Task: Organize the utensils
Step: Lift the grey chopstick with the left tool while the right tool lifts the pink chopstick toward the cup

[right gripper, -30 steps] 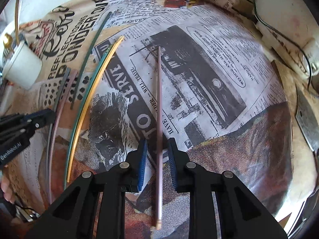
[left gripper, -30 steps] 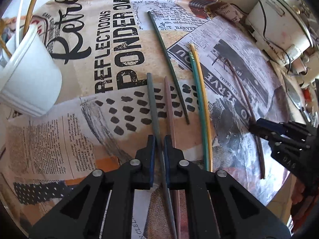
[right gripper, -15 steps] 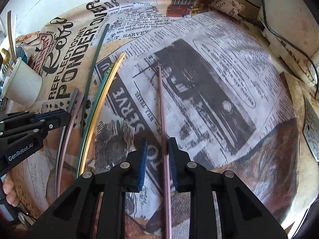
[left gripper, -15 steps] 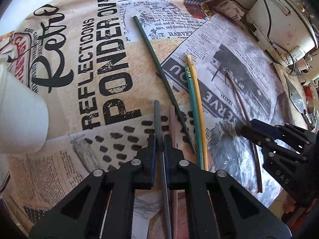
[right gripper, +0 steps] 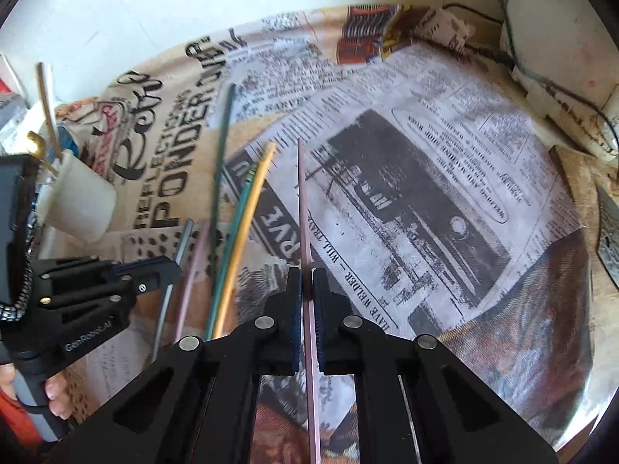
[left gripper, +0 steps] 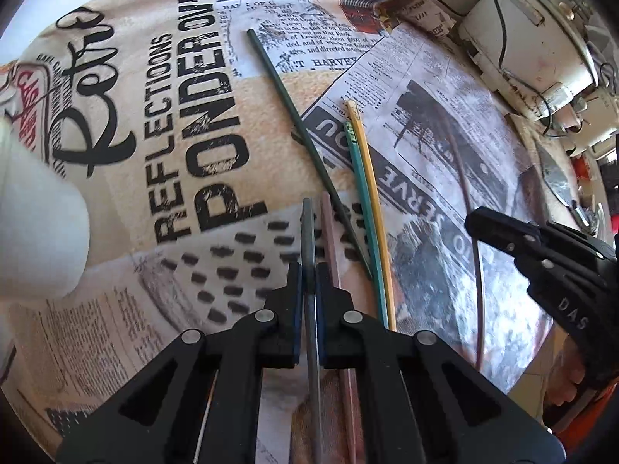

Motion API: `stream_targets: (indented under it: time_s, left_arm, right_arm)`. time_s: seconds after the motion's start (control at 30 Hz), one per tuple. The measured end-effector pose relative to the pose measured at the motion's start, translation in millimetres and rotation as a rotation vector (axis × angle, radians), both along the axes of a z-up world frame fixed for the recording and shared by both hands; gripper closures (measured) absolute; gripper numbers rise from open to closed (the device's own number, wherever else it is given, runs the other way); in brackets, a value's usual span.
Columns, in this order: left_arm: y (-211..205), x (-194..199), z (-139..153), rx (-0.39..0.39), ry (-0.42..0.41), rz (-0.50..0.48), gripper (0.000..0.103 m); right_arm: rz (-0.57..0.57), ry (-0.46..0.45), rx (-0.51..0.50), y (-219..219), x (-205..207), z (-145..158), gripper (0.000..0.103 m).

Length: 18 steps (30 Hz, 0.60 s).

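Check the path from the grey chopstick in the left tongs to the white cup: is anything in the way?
Nothing visible blocks it. The left tongs are shut on the grey chopstick, and only bare printed tablecloth lies between them and the white cup at the left. The other chopsticks all lie to the right, away from that path.

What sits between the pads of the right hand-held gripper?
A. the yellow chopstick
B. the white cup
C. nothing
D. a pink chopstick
D: in the right wrist view, the right hand-held gripper is shut on a pink chopstick; the yellow chopstick lies apart on the cloth.
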<state>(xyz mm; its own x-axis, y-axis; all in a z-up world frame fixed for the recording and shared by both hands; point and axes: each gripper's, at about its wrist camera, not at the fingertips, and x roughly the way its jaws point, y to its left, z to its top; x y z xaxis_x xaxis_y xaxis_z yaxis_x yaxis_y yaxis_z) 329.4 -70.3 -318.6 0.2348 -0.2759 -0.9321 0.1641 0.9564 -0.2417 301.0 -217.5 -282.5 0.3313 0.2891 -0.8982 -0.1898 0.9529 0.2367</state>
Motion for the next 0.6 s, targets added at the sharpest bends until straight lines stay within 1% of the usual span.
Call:
stream_targets:
  time_s: [0.13,0.27,0.33,0.4,0.47,0.6]
  left_arm:
    - [2.8,-17.3,10.8,0.006,-0.027,-0.012,0.099]
    - [5.3,-33.9,24.6,-0.006,-0.062,-0.020,0.099]
    - [7.9,-43.2,35.2,-0.028,-0.086,-0.014,0.099]
    - [8.9,-49.9,46.1,-0.038,-0.121,-0.009,0.099]
    - [9.0,-59.6,59.1,-0.027,-0.170,-0.009,0.099]
    - [7.1,-79.1,79.3,-0.018,-0.240,-0.007,0.099]
  right_arm:
    - [-0.008,-0.034,0.013,-5.9,-13.2,14.8,0.098]
    - [-0.014,-0.074,0.006,-7.3,-27.2,30.1,0.098]
    - [-0.017,-0.096,0.005,-8.3,-35.4,38.1,0.098]
    - [-0.020,-0.113,0.007,-10.5,-42.3,45.9,0.098]
    - [-0.026,-0.136,0.017,-11.3,-50.6,54.3,0.098]
    - [-0.033,-0.179,0.029,-11.2,-64.3,70.3,0.098]
